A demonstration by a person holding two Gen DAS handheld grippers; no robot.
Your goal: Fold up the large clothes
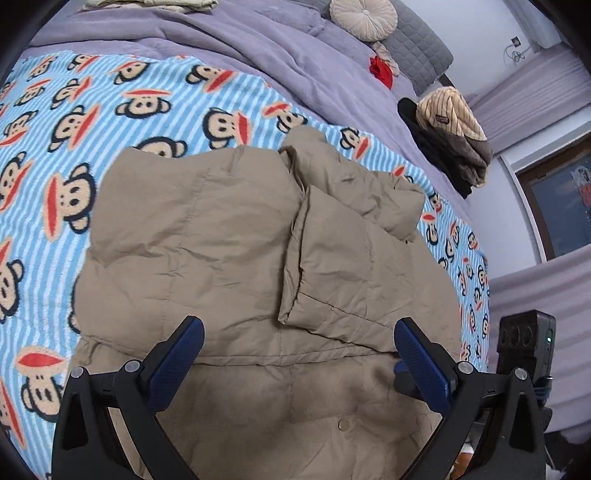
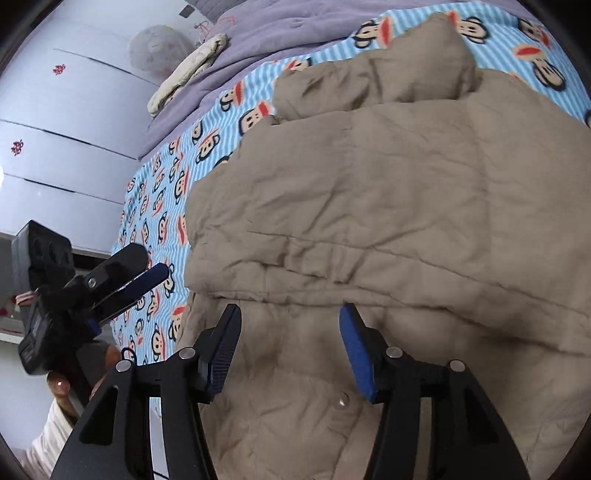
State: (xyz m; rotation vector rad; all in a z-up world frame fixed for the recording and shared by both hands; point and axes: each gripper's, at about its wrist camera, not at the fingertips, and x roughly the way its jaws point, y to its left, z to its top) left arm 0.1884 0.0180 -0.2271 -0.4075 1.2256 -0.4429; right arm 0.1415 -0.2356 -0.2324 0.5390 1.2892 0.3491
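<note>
A tan padded jacket (image 1: pixel 229 258) lies spread on a blue striped monkey-print blanket (image 1: pixel 74 147) on a bed. One sleeve (image 1: pixel 343 266) is folded across its body. My left gripper (image 1: pixel 299 343) is open and empty, just above the jacket's near part, by a snap button (image 1: pixel 344 424). In the right wrist view the jacket (image 2: pixel 388 206) fills the frame. My right gripper (image 2: pixel 290 332) is open and empty above the jacket's near hem. The left gripper (image 2: pixel 125 277) shows at the left, over the blanket (image 2: pixel 162 206).
A purple duvet (image 1: pixel 258 48) covers the far bed, with a round cushion (image 1: pixel 364 16), a red item (image 1: pixel 380 70) and a pile of dark and striped clothes (image 1: pixel 450 136). White wardrobe doors (image 2: pixel 62 122) stand left of the bed. A folded cream cloth (image 2: pixel 188 70) lies on the duvet.
</note>
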